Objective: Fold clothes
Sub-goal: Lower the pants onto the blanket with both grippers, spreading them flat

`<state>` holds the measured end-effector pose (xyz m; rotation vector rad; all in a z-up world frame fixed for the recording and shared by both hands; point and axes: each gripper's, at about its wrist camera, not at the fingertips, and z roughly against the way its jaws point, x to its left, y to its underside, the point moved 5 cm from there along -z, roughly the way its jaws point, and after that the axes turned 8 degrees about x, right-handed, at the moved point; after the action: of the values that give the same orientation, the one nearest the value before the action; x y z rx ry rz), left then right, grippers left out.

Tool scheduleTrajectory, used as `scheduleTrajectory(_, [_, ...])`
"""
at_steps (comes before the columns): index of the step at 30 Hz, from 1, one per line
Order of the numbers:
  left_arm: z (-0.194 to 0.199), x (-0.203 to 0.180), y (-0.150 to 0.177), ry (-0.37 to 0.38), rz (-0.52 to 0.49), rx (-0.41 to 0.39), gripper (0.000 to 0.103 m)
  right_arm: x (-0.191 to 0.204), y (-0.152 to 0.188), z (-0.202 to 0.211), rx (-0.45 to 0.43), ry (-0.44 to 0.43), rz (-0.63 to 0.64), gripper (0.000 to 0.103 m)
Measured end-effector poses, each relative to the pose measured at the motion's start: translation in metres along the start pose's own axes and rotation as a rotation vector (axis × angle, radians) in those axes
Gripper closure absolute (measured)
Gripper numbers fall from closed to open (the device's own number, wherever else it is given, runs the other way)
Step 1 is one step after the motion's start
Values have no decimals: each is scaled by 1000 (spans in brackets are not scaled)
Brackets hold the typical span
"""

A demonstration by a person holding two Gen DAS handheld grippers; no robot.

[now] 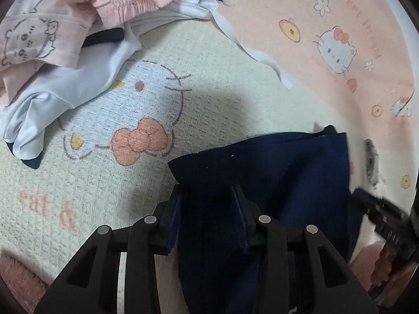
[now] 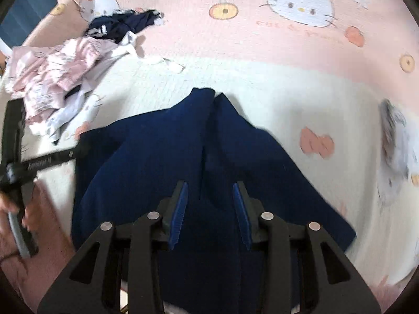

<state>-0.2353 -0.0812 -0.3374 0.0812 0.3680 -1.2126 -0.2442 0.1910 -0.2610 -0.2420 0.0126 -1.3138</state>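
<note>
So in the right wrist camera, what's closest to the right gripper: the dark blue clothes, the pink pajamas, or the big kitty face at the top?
1. Dark blue clothes, under the right gripper.
2. Pink pajamas, far left.
3. Big kitty face, top right.

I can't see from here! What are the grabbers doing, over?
Left gripper open over navy garment. Right gripper open above it too. Unfolded clothes pile lies apart, not blocking.

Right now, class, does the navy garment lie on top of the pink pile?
No, the navy garment lies apart from the pink pile, spread on the cream blanket.
</note>
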Motion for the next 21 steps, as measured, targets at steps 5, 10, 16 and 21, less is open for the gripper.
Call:
scheduleTrajectory(5, [0,-9,4,-224,-124,-12,81,-1,-22,-32,25,0,-28,66])
scheduleTrajectory(10, [14,18,4,-343,-103,6,80,3,-25,-38,28,18,-24,66])
scheduleTrajectory(16, [44,42,4,-165,27,-26,78,-8,-34,-7,-58,4,-45,64])
scheduleTrajectory(21, [21,11,-3,-111,-15,-18,64,1,-52,-17,-48,1,-12,64])
